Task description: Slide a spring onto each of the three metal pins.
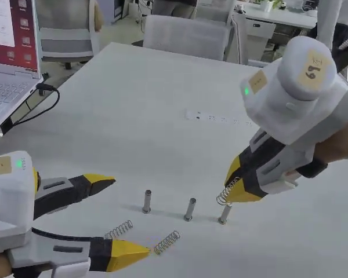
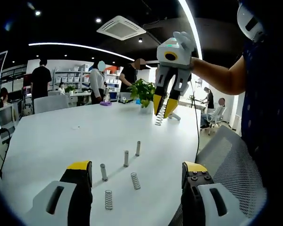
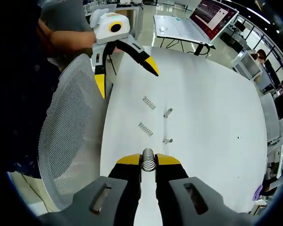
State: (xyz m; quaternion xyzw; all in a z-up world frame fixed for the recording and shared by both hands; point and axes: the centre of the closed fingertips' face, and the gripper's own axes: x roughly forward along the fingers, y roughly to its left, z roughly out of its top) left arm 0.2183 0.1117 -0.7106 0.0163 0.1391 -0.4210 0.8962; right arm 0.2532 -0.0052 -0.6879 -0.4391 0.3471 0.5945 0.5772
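Your left gripper (image 1: 127, 215), jaws spread wide and empty, is beside two loose coiled steel springs (image 1: 119, 229) lying on the table. Three short upright metal pins (image 1: 189, 209) stand in a row. Your right gripper (image 1: 239, 184) pinches a third spring (image 1: 227, 191) just above the rightmost pin (image 1: 224, 213). The spring is tilted, so it may catch the pin's top and topple it. The smooth white tabletop (image 1: 162, 104) gives no grip. An open laptop (image 1: 6, 69) and office chairs (image 1: 185, 35) lie beyond.

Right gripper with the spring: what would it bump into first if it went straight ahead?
Probably the metal pin nearest the right gripper, just below its spring; the spring's end would touch first. Depth is hard to judge.
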